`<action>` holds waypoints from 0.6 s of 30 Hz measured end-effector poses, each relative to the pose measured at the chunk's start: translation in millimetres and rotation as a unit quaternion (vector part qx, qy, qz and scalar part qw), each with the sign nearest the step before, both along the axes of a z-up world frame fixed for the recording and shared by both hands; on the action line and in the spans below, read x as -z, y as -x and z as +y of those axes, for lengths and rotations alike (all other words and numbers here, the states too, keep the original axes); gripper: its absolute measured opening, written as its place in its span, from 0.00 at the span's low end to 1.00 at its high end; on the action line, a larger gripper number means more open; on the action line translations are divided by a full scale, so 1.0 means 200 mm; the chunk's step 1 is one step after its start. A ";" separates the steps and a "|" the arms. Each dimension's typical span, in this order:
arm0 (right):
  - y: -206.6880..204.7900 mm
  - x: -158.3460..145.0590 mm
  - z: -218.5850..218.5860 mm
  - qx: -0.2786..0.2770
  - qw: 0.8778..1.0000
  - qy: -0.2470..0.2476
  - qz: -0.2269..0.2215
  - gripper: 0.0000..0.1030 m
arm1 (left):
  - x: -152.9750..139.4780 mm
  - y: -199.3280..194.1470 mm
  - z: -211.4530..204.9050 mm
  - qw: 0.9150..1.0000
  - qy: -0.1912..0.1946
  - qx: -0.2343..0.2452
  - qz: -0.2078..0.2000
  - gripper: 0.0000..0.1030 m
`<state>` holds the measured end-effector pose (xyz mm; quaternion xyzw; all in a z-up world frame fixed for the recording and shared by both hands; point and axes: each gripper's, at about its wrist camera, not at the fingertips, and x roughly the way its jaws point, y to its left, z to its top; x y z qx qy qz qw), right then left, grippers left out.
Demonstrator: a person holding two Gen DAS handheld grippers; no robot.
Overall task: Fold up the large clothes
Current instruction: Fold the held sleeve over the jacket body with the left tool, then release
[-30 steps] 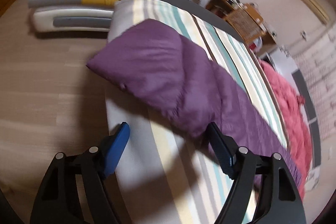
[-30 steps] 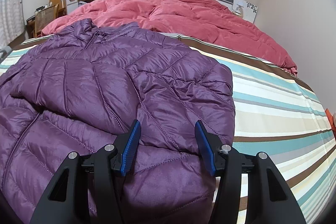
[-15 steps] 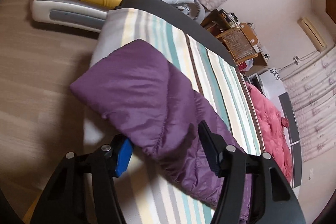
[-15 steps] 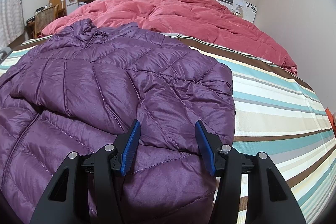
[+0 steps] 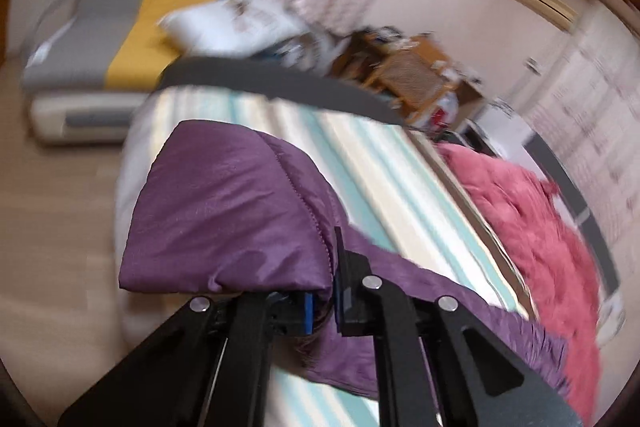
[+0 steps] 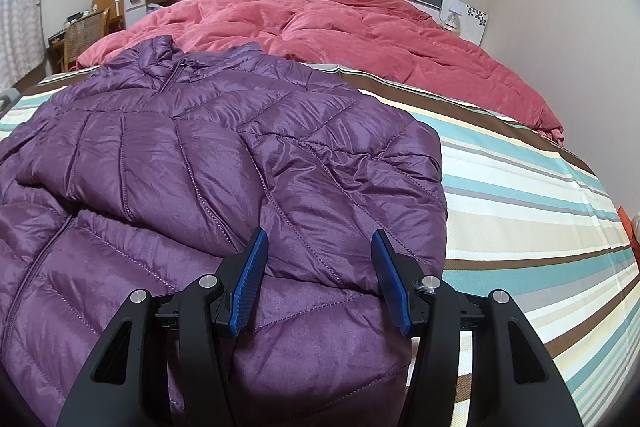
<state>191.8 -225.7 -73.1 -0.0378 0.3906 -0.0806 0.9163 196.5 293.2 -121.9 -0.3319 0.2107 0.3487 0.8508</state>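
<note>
Purple jacket (image 6: 224, 163) spread on my striped bed (image 6: 532, 195).
My left claw (image 5: 322, 301) is clenched on its sleeve end; my right claw (image 6: 320, 279) hovers released over the folded sleeve.

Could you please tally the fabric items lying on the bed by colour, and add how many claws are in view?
Purple: 1, the puffer jacket
Red-pink: 1, the duvet
Striped: 1, the bed sheet
Claws: 2, the left claw shut on the jacket's sleeve, the right claw open above the jacket
Total: 5
</note>
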 end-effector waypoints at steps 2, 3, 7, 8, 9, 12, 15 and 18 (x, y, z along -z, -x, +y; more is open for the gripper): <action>0.00 0.00 0.00 -0.001 1.000 0.000 0.000 0.52 | -0.08 -0.06 -0.12 0.998 -0.046 0.038 -0.002 0.06; 0.00 0.00 0.00 -0.001 1.000 0.000 0.000 0.52 | -0.11 -0.09 -0.17 0.997 -0.062 0.056 -0.003 0.06; 0.00 0.00 0.00 -0.001 1.000 0.001 0.000 0.52 | -0.21 -0.22 -0.42 0.984 -0.112 0.137 -0.004 0.06; 0.00 0.00 0.00 -0.001 1.000 0.000 0.000 0.52 | -0.23 -0.24 -0.46 0.982 -0.118 0.148 -0.005 0.06; 0.00 0.00 0.00 -0.001 1.000 0.000 0.000 0.52 | -0.25 -0.26 -0.51 0.979 -0.126 0.161 -0.005 0.06; 0.00 0.00 0.00 -0.001 1.000 0.000 0.000 0.52 | -0.29 -0.33 -0.68 0.968 -0.145 0.206 -0.002 0.06; 0.00 0.00 0.00 -0.001 1.000 -0.002 0.000 0.52 | -0.31 -0.39 -0.86 0.954 -0.168 0.248 0.007 0.06; 0.00 0.00 0.00 -0.001 1.000 -0.001 0.000 0.52 | -0.31 -0.40 -1.01 0.942 -0.185 0.278 0.017 0.06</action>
